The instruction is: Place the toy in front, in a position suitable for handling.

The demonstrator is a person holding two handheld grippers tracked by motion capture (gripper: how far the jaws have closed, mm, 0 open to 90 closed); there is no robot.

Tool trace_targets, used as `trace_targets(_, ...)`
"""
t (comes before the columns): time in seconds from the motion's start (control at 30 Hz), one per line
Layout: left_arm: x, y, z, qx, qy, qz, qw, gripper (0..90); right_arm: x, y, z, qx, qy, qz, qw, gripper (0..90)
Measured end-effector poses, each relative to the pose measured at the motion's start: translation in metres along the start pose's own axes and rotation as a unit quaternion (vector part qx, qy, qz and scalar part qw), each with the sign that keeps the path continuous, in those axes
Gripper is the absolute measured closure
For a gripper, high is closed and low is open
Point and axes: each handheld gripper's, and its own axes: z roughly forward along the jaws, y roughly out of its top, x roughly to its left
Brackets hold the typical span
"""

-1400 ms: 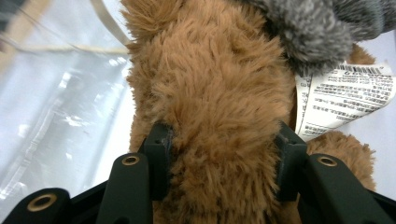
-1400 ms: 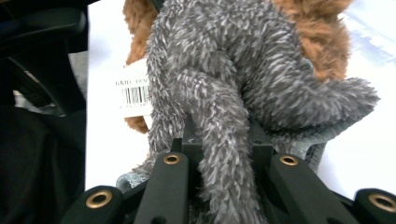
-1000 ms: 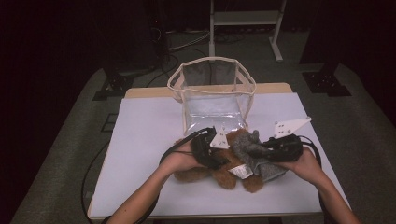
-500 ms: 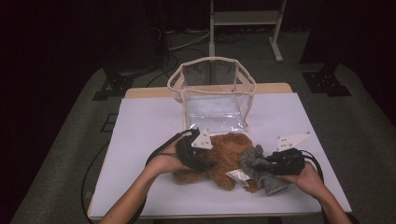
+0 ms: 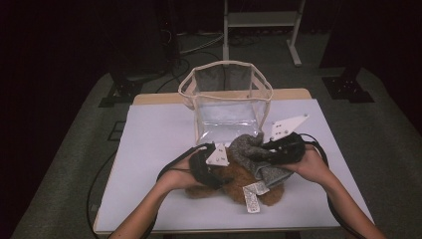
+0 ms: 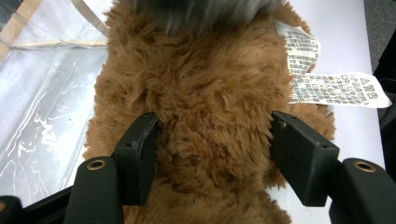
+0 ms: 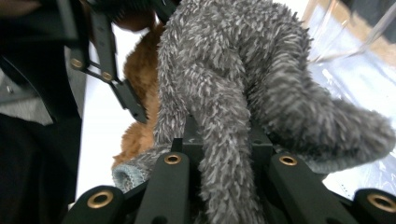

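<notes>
A brown plush toy (image 5: 234, 183) lies on the white table (image 5: 159, 144), just in front of a clear bag (image 5: 226, 99). My left gripper (image 5: 220, 174) reaches it from the left. In the left gripper view its jaws press into the fur of the plush (image 6: 210, 93) from both sides, so the left gripper (image 6: 212, 154) is shut on the toy. My right gripper (image 5: 271, 152) is shut on a grey fuzzy sock (image 5: 251, 149), which drapes over the plush's upper right. In the right gripper view the sock (image 7: 224, 84) bunches out of the right gripper (image 7: 224, 149).
The clear bag with cream trim stands open-topped at the table's back middle, and its wall (image 6: 42, 93) is close to the plush. A white printed label (image 5: 251, 194) sticks out of the toy toward the front edge. Dark floor and a stand frame lie beyond.
The right gripper has carried the grey sock up from the plush's lower right, toward the bag. The left hand has stayed about where it was on the plush.
</notes>
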Motion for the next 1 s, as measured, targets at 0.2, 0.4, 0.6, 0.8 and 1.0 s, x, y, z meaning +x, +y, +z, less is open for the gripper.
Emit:
trace_targets(0.2,0.005,-0.005,-0.007,-0.017,-0.003,-0.008,0.9998,30.6,-0.005,-0.016,0.016,0.03,0.005,0.014,0.9994,75.6)
trace_targets(0.4,0.014,-0.021,-0.026,-0.024,0.02,-0.027,0.9991,22.5,-0.014,-0.033,0.013,0.018,0.011,0.047,0.9987,75.8)
trace_targets(0.6,0.029,-0.054,-0.042,-0.033,0.014,-0.078,0.9963,17.9,-0.012,-0.036,0.01,0.022,0.007,0.046,0.9987,75.8)
trace_targets(0.8,0.027,-0.068,-0.031,-0.046,0.001,-0.091,0.9948,29.2,-0.005,-0.02,0.007,0.019,0.005,0.028,0.9994,75.8)
trace_targets(1.0,0.022,-0.061,-0.027,-0.047,-0.001,-0.074,0.9962,31.4,0.002,0.016,0.028,0.037,0.019,-0.016,0.999,75.8)
